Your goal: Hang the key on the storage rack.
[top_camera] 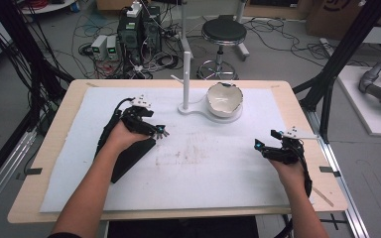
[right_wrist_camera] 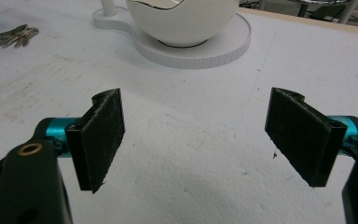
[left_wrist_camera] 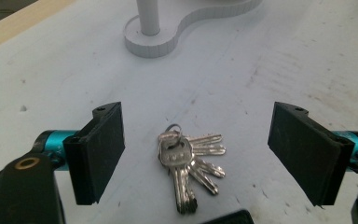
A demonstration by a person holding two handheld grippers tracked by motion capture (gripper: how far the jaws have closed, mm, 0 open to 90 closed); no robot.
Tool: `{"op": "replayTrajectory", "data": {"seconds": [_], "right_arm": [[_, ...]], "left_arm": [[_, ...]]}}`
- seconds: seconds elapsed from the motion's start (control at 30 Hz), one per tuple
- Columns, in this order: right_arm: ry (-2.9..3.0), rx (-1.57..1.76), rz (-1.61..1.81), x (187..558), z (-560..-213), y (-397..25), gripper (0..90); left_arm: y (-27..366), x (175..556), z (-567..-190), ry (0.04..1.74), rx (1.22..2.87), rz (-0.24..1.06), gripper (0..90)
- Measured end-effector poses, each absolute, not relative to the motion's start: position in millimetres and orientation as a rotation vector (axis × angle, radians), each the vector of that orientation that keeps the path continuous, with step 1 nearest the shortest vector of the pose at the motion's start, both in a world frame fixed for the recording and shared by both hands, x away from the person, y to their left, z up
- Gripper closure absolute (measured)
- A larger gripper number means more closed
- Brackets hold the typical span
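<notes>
The white mat (top_camera: 218, 168) covers most of the table, stained brownish near its middle. At about twelve o'clock on it stands a white stand (top_camera: 186, 74) whose flat base also carries a white bowl (top_camera: 224, 99) with a broken-looking rim.

The left gripper (left_wrist_camera: 196, 154) hovers at roughly ten o'clock from the mat's centre, its jaws spread wide and holding nothing. The right gripper (right_wrist_camera: 193, 140) sits at about four o'clock, likewise released and empty over bare mat.

The bunch of keys (left_wrist_camera: 189, 161) lies flat on the mat directly between the left gripper's open jaws, fanned out from a small ring (left_wrist_camera: 173, 128) at its far end. I judge it light, stiff and somewhat slippery metal, and loose, so single blades would swing. The best hold is probably across the stacked heads just below the ring, where the bunch is thickest.
</notes>
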State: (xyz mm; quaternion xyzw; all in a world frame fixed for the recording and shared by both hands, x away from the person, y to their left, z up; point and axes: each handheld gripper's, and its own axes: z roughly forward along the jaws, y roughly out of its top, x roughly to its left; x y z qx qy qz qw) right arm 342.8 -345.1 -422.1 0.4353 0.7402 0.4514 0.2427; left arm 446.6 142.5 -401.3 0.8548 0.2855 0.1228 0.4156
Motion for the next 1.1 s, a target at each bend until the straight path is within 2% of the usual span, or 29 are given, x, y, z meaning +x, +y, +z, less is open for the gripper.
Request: {"op": "replayTrajectory", "data": {"seconds": [0.07,0.2,0.3,0.43,0.63,0.8,0.93,1.1], "right_arm": [[2.027,1.188,1.229,343.4,-422.4,-344.2,20.0],[2.048,1.176,1.214,343.7,-423.5,-342.1,20.1],[2.052,1.173,1.213,343.4,-423.5,-341.9,20.1],[2.054,1.179,1.216,343.0,-424.2,-343.0,20.1],[2.048,1.182,1.218,342.7,-424.4,-344.3,20.1],[2.052,1.184,1.213,342.1,-424.6,-343.5,20.1],[2.052,1.186,1.209,341.7,-425.4,-342.9,20.1],[2.053,1.185,1.208,341.3,-425.4,-342.6,20.1]], "left_arm": [[135.2,452.5,-403.1,0.719,2.169,0.299,19.1],[123.4,461.4,-411.2,0.719,2.236,0.291,30.6],[120.5,464.2,-414.8,0.736,2.253,0.301,36.0],[117.8,465.4,-419.7,0.737,2.304,0.343,52.4],[117.7,466.3,-422.5,0.749,2.330,0.359,67.0],[116.8,466.8,-424.6,0.732,2.351,0.349,72.7],[113.6,465.4,-425.0,0.695,2.373,0.375,84.5],[112.1,466.2,-427.3,0.701,2.371,0.358,86.6]]}}
